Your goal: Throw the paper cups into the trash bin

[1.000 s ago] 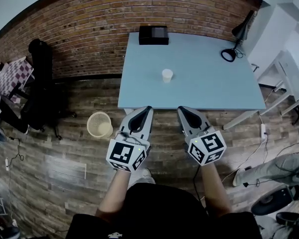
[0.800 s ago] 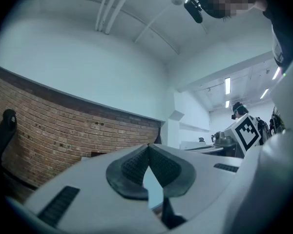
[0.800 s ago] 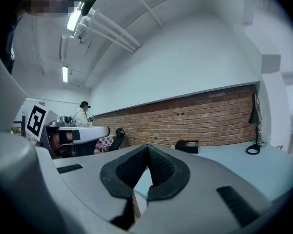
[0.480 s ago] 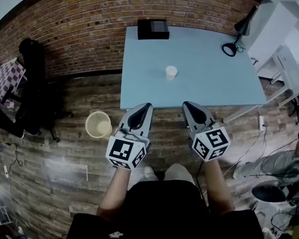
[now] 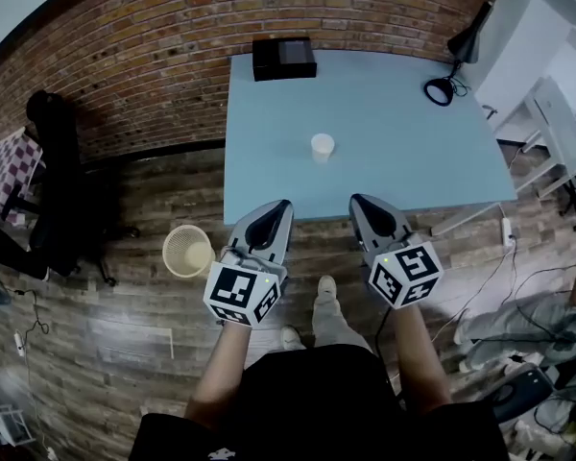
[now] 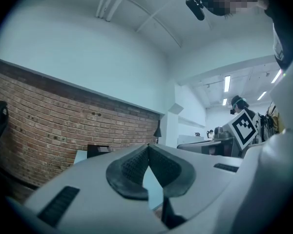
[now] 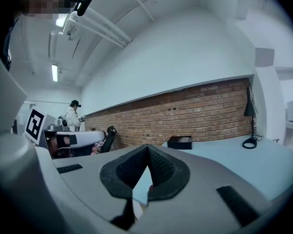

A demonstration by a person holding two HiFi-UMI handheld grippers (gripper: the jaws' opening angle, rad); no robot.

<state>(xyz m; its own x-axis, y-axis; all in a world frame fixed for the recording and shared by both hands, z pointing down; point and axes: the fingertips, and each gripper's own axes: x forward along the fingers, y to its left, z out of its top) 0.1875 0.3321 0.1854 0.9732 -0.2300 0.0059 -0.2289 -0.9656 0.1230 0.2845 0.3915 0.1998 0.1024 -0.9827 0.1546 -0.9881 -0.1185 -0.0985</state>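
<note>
A white paper cup (image 5: 321,147) stands upright near the middle of the light blue table (image 5: 403,161). A round beige mesh trash bin (image 5: 188,251) sits on the wooden floor, left of the table's near corner. My left gripper (image 5: 278,207) and right gripper (image 5: 360,202) are held side by side, their tips just at the table's near edge and well short of the cup. Both are shut with nothing between the pads. In the left gripper view the pads (image 6: 136,167) meet at the tip, and in the right gripper view the pads (image 7: 161,167) do the same.
A black box (image 5: 284,58) lies at the table's far edge by the brick wall. A black desk lamp (image 5: 458,56) stands at the far right corner. A dark chair (image 5: 62,181) is off to the left. White desks (image 5: 557,142) and cables lie on the right.
The person has stepped toward the table, one foot now forward. Both grippers have come closer to the table's near edge. The jaws have stayed shut.
</note>
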